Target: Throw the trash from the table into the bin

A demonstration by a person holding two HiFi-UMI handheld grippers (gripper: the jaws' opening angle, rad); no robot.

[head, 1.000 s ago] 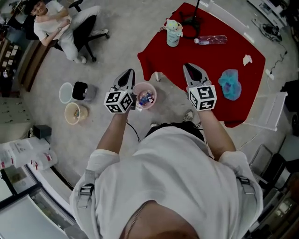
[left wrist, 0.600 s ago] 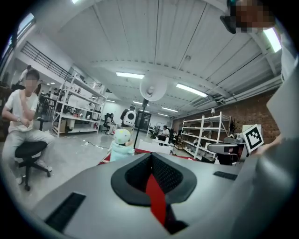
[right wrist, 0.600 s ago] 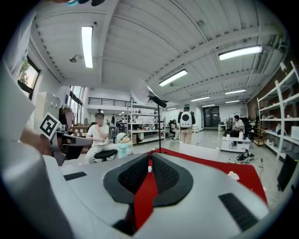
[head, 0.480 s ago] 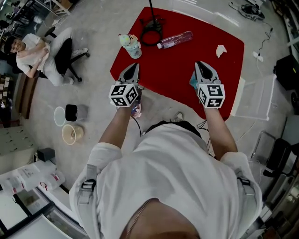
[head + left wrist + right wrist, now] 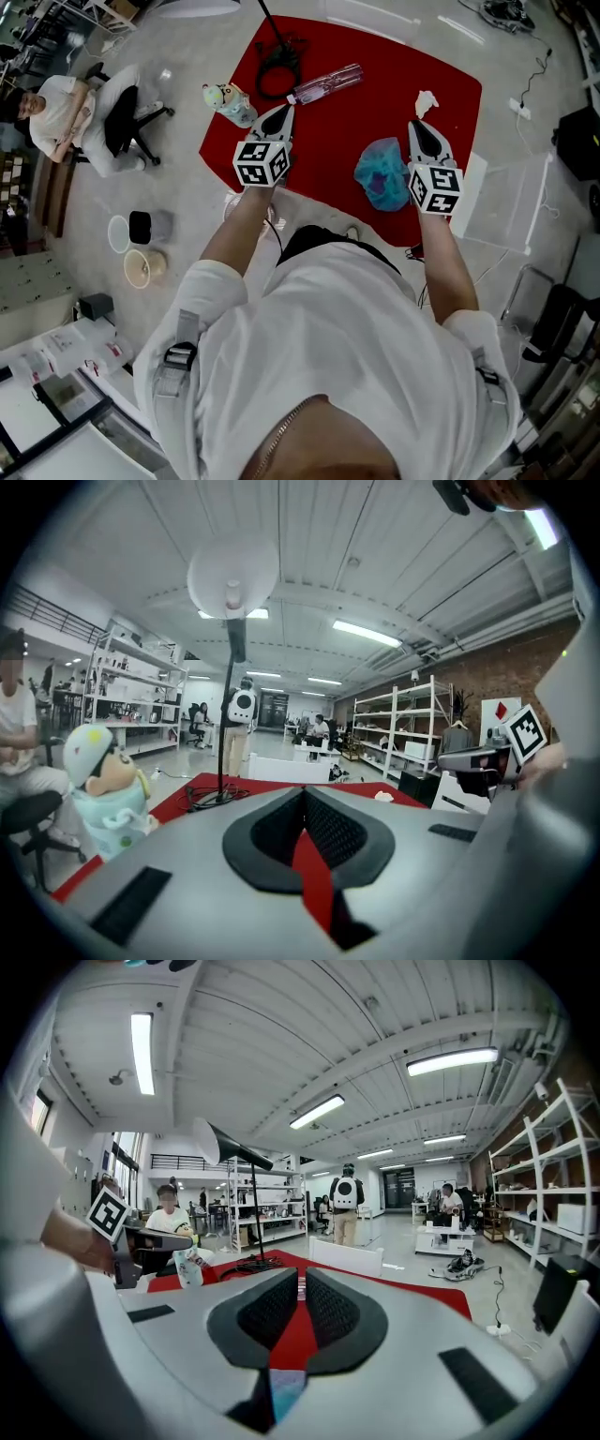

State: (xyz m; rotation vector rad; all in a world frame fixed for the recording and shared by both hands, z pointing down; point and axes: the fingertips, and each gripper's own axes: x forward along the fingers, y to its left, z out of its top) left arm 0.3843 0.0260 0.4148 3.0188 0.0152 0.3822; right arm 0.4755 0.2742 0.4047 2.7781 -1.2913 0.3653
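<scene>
A red table point(image 5: 328, 141) carries a crumpled white tissue point(image 5: 427, 101), a clear plastic bottle point(image 5: 323, 84), a blue-green crumpled wad point(image 5: 382, 183) and a small cartoon figurine point(image 5: 230, 101). My left gripper point(image 5: 281, 114) hovers over the table's near left part, shut and empty; its own view shows the figurine point(image 5: 98, 789) to the left and the tissue point(image 5: 382, 797) far ahead. My right gripper point(image 5: 419, 127) is over the near right part, just right of the wad and short of the tissue, jaws together with nothing between them point(image 5: 300, 1283). The bin does not show clearly.
A black cable and lamp stand point(image 5: 277, 66) stand at the table's far left. A person sits on an office chair point(image 5: 122, 122) at the upper left. Small containers point(image 5: 141, 248) stand on the floor at the left. A white frame point(image 5: 502, 206) stands right of the table.
Both grippers have moved from over the floor by the pink bin to over the red table. The bin has slipped out of sight under the left arm. Neither pair of jaws has changed.
</scene>
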